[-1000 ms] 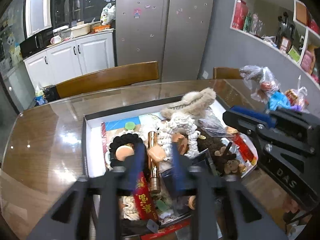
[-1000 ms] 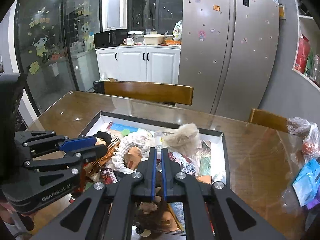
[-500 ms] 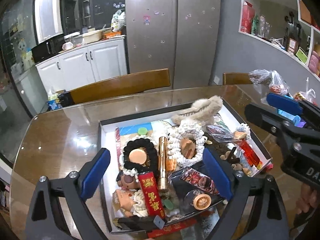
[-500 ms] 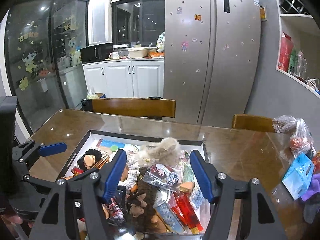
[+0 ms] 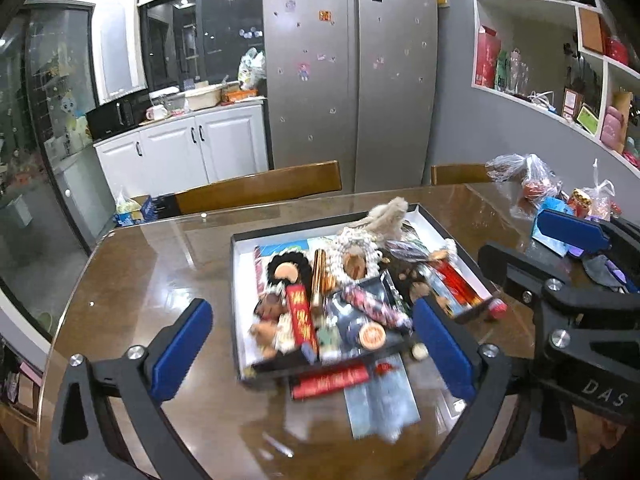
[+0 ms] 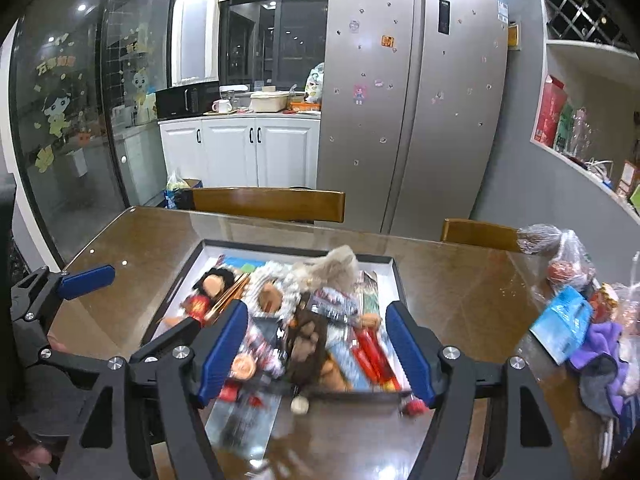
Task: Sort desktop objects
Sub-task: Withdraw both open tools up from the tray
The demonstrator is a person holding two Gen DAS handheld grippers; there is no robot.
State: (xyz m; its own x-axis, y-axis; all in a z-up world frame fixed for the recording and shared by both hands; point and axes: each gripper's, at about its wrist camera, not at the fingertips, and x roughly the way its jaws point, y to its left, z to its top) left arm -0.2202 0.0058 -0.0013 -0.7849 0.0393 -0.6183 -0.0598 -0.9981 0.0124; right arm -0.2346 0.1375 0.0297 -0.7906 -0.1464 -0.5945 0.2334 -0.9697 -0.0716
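**Both grippers pulled back from the full tray, jaws spread and empty**

Since a second ago, both my grippers have lifted up and away from the tray, and their jaws, then nearly closed low over the pile, now stand wide and are opening further. Nothing sits between the pads of my left gripper (image 5: 312, 344) or my right gripper (image 6: 318, 354).

The tray (image 5: 240, 280), a shallow black-rimmed box with a white inside, lies on the glass-topped table (image 5: 152, 280), straight ahead of and below both tools. It is heaped with small things: a red packet (image 5: 300, 316), a gold tube (image 5: 319, 276), a fluffy grey toy (image 5: 390, 216). Its long side runs away from me.

A long red strip (image 5: 330, 380) and a silvery sheet (image 5: 380, 404) lie outside the tray, on the table against its near rim, crosswise to my fingers. I judge these the likeliest next pick. Both hands are about equally near; the strip lies between my left gripper's jaws in line, so that hand seems better placed.
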